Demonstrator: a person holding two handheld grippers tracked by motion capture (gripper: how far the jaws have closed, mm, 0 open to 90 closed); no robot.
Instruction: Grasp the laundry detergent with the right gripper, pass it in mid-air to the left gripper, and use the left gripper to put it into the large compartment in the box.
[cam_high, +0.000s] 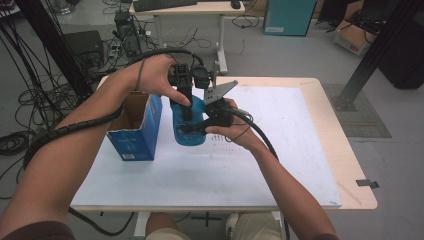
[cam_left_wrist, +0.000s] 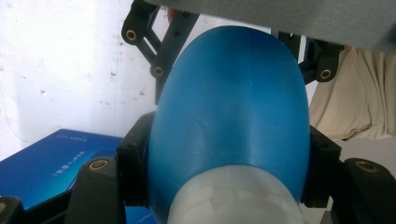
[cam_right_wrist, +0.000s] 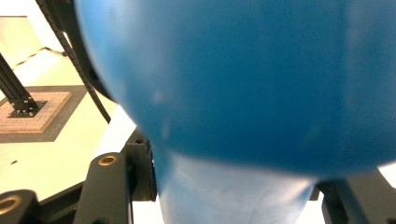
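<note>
I have the blue bottle (cam_high: 191, 125) caught between both tools above the white table top (cam_high: 280, 150). My left gripper (cam_high: 185, 107) comes down on it from above; in the left gripper view its two black fingers (cam_left_wrist: 133, 158) sit narrow and tight against either side of the bottle (cam_left_wrist: 229, 116), just above the white cap (cam_left_wrist: 233, 196), so the cap end lies nearest the camera and the rounded body swells away beyond the fingertips. My right gripper (cam_high: 197, 129) reaches in from the side, low on the bottle, with its grey plate (cam_high: 218, 92) tilted up behind it. In the right gripper view the blue body (cam_right_wrist: 243, 79) looms close over the fingers (cam_right_wrist: 140, 168), and a paler neck-like part sits between them; the left finger lies right at its edge, but I cannot tell whether the pads truly press it, so I call that grip uncertain. Off to the outer side of my left fingers stands an open blue carton (cam_high: 136, 131), close to the bottle but apart from it, and its printed face (cam_left_wrist: 60, 163) shows under the left finger.
</note>
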